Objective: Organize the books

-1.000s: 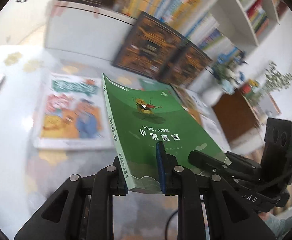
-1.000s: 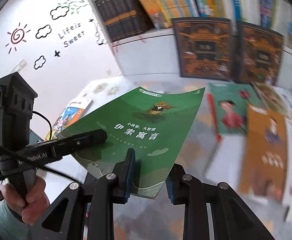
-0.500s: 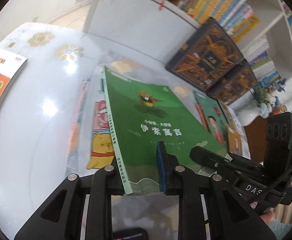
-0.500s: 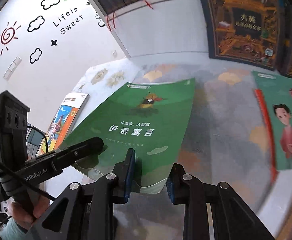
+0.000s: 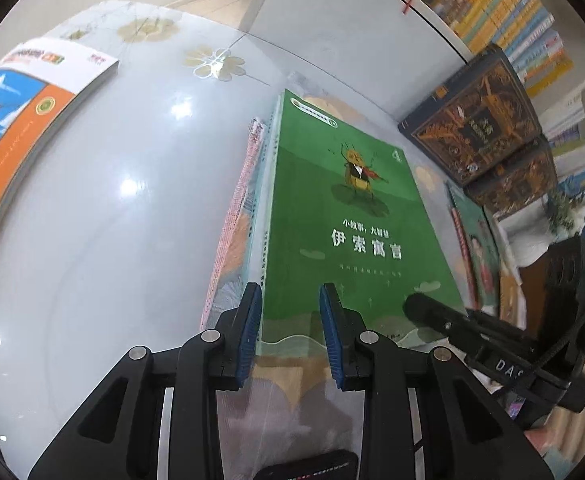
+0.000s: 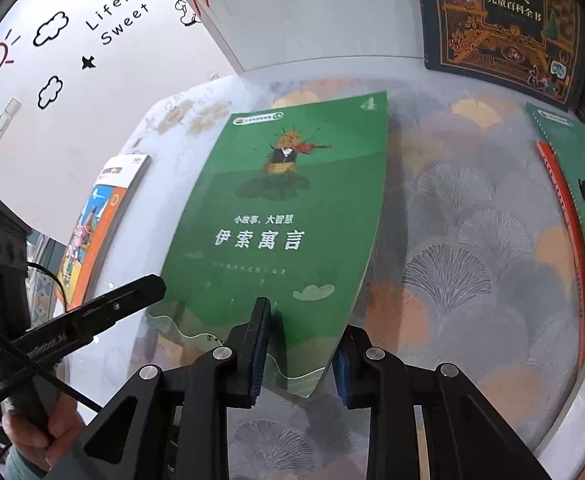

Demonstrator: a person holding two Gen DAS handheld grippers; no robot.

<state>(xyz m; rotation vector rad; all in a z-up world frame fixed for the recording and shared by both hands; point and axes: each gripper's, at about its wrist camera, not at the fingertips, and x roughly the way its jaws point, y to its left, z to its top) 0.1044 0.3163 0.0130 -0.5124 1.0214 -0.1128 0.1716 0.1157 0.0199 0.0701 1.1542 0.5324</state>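
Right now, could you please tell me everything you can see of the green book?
The green book is a thin, glossy paperback showing a cartoon insect with a violin, a white Chinese title and a "4". Closed and face up, it rests atop other books on the table. The right gripper is shut on its near right corner. The left gripper straddles the near spine corner, and its jaws have just been opening.

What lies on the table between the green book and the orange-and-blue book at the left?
Left wrist view: only bare glossy table between green book and orange-and-blue book.
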